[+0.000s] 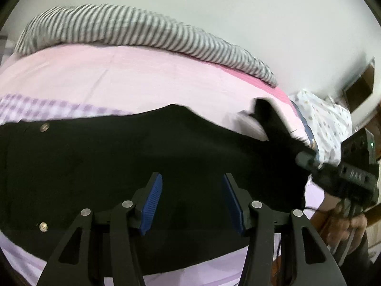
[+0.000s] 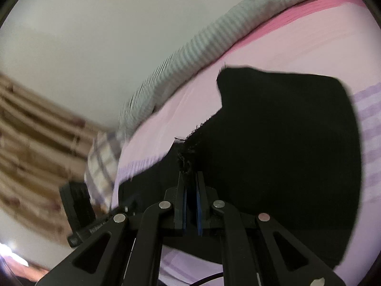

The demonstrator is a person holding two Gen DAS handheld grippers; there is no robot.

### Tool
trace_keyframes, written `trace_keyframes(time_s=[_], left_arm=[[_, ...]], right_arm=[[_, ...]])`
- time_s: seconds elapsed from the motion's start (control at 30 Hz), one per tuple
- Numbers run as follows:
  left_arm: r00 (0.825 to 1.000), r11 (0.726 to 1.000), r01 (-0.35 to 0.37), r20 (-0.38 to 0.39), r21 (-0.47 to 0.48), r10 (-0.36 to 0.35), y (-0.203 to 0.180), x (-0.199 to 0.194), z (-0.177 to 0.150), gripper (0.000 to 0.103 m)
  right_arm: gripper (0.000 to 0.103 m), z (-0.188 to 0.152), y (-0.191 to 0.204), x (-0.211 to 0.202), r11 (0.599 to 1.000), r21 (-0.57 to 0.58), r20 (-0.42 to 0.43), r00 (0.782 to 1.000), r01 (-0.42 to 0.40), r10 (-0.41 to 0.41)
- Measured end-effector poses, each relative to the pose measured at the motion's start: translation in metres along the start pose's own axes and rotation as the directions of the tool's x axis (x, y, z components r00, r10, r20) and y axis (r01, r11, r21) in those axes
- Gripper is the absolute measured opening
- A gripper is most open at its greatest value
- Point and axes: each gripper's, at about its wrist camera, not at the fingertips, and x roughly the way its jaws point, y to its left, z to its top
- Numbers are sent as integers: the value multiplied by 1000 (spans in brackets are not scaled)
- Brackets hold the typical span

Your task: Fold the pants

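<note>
Black pants (image 1: 119, 155) lie spread across a pink bed sheet (image 1: 119, 76), with two metal buttons (image 1: 44, 126) near their left end. My left gripper (image 1: 192, 178) hovers over the middle of the pants, its blue pads (image 1: 152, 205) well apart and nothing between them. My right gripper (image 2: 190, 176) is shut on the frayed hem (image 2: 185, 159) of a pant leg. In the left wrist view that right gripper (image 1: 306, 158) holds the leg end lifted at the right, over the rest of the pants (image 2: 273, 143).
A grey striped blanket (image 1: 119, 28) runs along the far side of the bed by the wall. A spotted white cloth (image 1: 328, 124) lies at the bed's right end. A person's hand (image 1: 345, 228) grips the right tool's handle. A plaid cloth (image 2: 102, 164) and a curtain (image 2: 35, 131) show left.
</note>
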Motion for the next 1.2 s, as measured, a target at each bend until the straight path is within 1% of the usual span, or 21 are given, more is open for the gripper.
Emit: trace_keyframes(time_s=[0.07, 0.1, 0.2, 0.27, 0.43, 0.5, 0.53, 0.57, 0.67, 0.77, 0.8, 0.83, 0.9, 1.0, 1.1, 1.2], left_arm=[[1000, 1000, 0, -7, -27, 0, 12, -1, -4, 54], [1000, 999, 4, -12, -39, -4, 19, -2, -7, 54], [999, 997, 16, -28, -69, -17, 29, 1, -11, 54], [999, 996, 26, -41, -81, -30, 33, 3, -13, 54], [995, 995, 61, -77, -78, -67, 30, 12, -16, 54], [993, 995, 73, -83, -69, -79, 24, 12, -16, 54], [993, 995, 79, -85, -66, -84, 22, 13, -15, 54], [991, 994, 89, -91, -65, -95, 19, 13, -13, 54], [987, 991, 113, -107, -71, -121, 17, 16, -11, 54], [977, 985, 148, -144, -92, -160, 14, 25, -9, 54], [971, 982, 162, -162, -100, -177, 13, 29, -9, 54], [964, 978, 178, -182, -110, -196, 11, 34, -9, 54], [954, 974, 189, -211, -120, -212, 9, 42, -9, 54], [952, 978, 168, -236, -125, -193, 7, 55, -7, 54], [949, 975, 166, -247, -146, -199, 7, 66, -3, 54], [951, 978, 169, -240, -125, -195, 2, 72, 4, 54]], right_arm=[[8, -11, 14, 27, 999, -38, -77, 997, 3, -6], [8, -19, 20, 40, 998, -66, -112, 993, 18, -25], [8, -40, 28, 67, 992, -118, -200, 978, 36, -59], [8, -47, 30, 76, 986, -154, -226, 969, 70, -104], [12, -52, 30, 82, 976, -195, -262, 953, 99, -149], [27, -51, 31, 81, 977, -197, -286, 948, 84, -140], [38, -54, 30, 75, 977, -200, -287, 949, 75, -131], [43, -53, 32, 71, 976, -205, -280, 952, 68, -125], [47, -49, 36, 54, 972, -224, -235, 963, 75, -129], [50, -37, 28, 25, 977, -193, -148, 982, 89, -119], [51, -32, 25, 15, 978, -179, -105, 986, 106, -126], [53, -27, 20, 6, 980, -164, -73, 989, 115, -128], [54, -18, 9, -10, 988, -110, -11, 993, 112, -114], [54, -7, -6, -29, 993, -51, 48, 993, 108, -106], [54, -1, -14, -39, 993, -27, 93, 989, 117, -114], [54, 3, -24, -45, 993, 11, 119, 986, 115, -115]])
